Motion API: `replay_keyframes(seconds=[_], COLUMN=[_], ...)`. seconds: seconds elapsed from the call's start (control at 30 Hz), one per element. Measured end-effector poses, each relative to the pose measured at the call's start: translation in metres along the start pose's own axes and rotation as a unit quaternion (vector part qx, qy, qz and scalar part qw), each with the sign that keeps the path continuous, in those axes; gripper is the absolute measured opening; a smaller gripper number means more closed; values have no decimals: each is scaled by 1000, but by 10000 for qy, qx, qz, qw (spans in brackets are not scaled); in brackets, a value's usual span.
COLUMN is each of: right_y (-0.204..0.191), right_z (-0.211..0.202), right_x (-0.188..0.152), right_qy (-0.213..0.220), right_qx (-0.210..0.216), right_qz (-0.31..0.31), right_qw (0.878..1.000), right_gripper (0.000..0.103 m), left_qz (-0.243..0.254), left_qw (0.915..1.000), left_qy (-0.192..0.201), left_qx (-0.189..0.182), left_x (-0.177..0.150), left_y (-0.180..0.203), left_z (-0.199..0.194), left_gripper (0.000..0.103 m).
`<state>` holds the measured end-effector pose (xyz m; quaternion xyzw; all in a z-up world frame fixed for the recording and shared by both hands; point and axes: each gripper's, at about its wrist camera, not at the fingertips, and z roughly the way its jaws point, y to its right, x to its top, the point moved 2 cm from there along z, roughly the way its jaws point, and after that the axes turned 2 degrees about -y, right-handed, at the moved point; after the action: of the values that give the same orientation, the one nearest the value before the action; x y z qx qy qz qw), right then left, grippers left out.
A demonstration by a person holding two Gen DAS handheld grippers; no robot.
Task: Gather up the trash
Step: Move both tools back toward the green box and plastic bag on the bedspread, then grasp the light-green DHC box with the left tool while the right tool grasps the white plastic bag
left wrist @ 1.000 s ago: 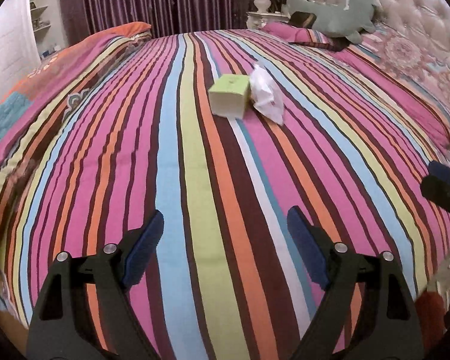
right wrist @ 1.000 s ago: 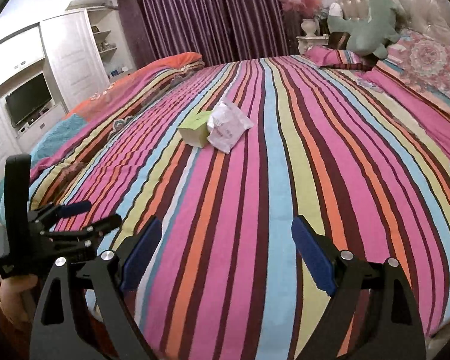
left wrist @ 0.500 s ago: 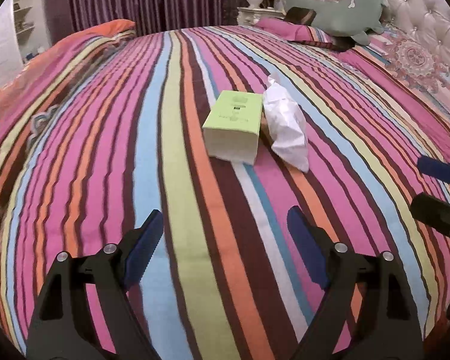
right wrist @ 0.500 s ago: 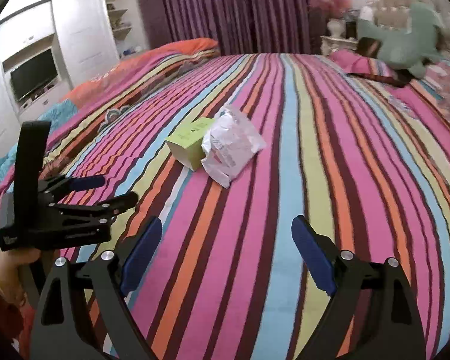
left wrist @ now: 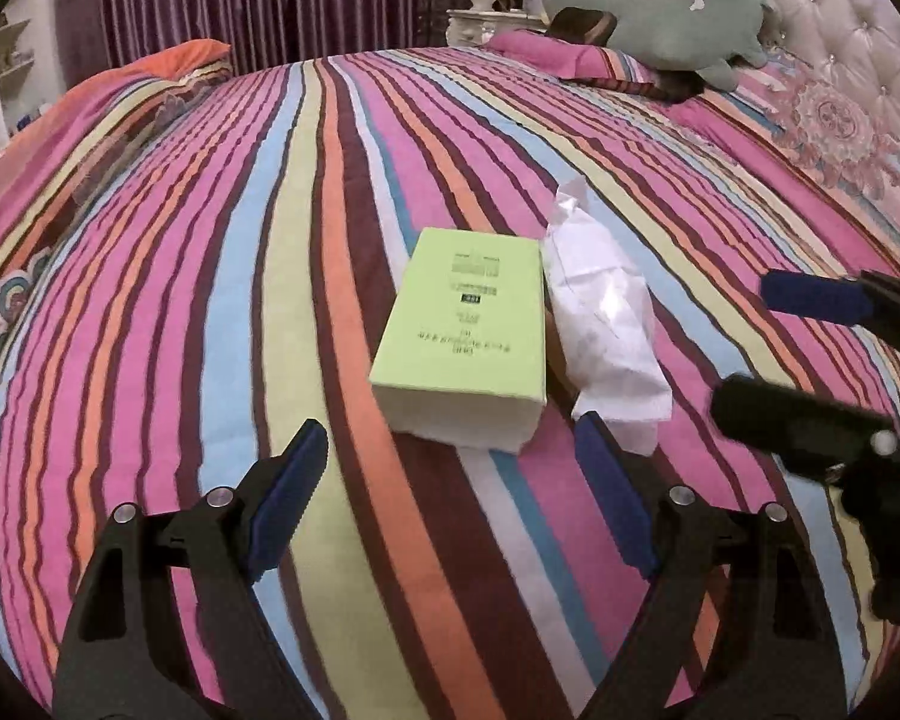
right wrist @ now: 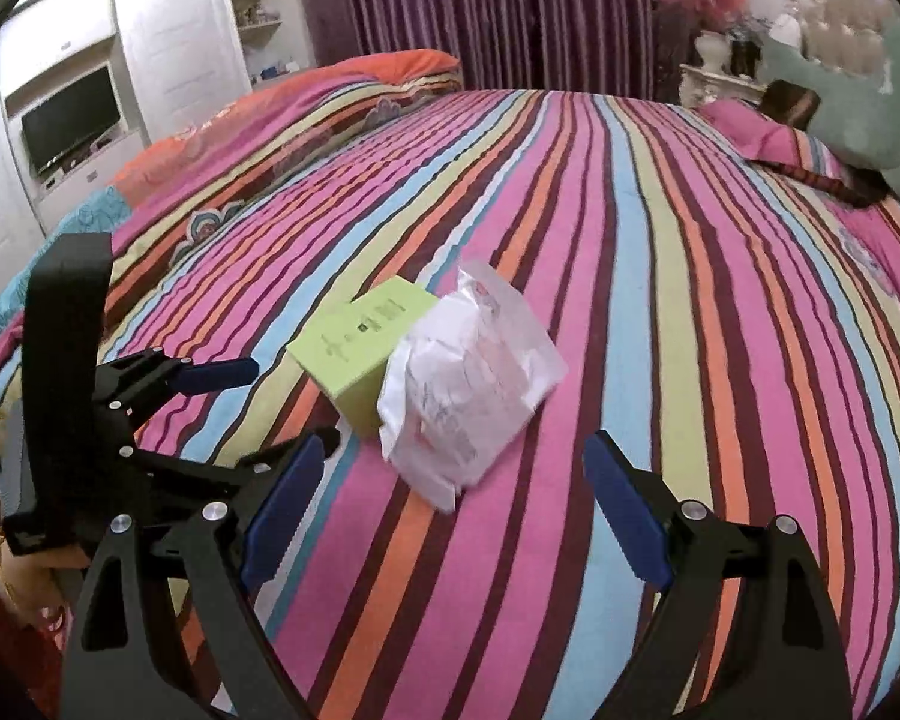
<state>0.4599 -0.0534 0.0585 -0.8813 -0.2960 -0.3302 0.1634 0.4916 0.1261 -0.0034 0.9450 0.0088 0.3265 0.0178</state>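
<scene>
Hovering over two pieces of trash on the striped bed

Gaping wide with nothing between its blue-padded fingers, the left gripper (left wrist: 450, 468) is hanging just short of the pale green rectangular cardboard box (left wrist: 465, 324), whose near end is sitting between the two fingertips. The right gripper (right wrist: 453, 483) is likewise standing spread and empty, its jaws framing the near edge of the crumpled white plastic wrapper (right wrist: 468, 384). Box and wrapper are lying side by side, touching, the wrapper on the box's right, both resting flat on the bed's quilt of pink, orange, blue and yellow stripes (left wrist: 210, 312). Farther off, a teal plush toy (left wrist: 678, 12) is lying on the pillows against the tufted cream headboard (left wrist: 858, 48), and purple pleated curtains (right wrist: 510, 6) are hanging behind the bed.
</scene>
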Motion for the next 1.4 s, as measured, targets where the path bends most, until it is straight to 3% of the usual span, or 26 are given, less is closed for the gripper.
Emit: replay_keyframes(seconds=[0.33,0.53,0.73,0.97,1.1,1.17,1.2,1.23,1.4], right_y=[0,13,23,25,27,28,27,28,33], right_z=[39,62,82,89,97,99,98,98,103], right_x=[18,27,27,34,39,40,38,37,32], right_qy=[-252,-412,-566,-872,-1034,-1040,-1006,-982,-842], right_qx=[-148,-43,-200,-284,-363,-391,-413,-412,-347], right_qz=[-55,159,406,514,576,582,550,546,647], right_qw=[9996,9990,9974,9945,9923,9921,9925,9928,9937], right_gripper=[84,84,84,88,89,89,89,89,89], left_qz=[125,130,326,20,-2,29,83,182,74], left_qw=[9999,9997,9988,9995,9992,9991,9992,9989,9992], left_qy=[-49,-134,-249,-271,-230,-237,-240,-237,-250], left_qx=[63,134,263,187,341,347,316,371,304], left_x=[18,30,39,44,46,46,46,45,43], left_y=[-4,-9,-9,-19,-24,-26,-26,-26,-35], left_z=[27,42,60,72,74,74,74,73,69], left_gripper=[82,82,82,82,82,76,62,56,56])
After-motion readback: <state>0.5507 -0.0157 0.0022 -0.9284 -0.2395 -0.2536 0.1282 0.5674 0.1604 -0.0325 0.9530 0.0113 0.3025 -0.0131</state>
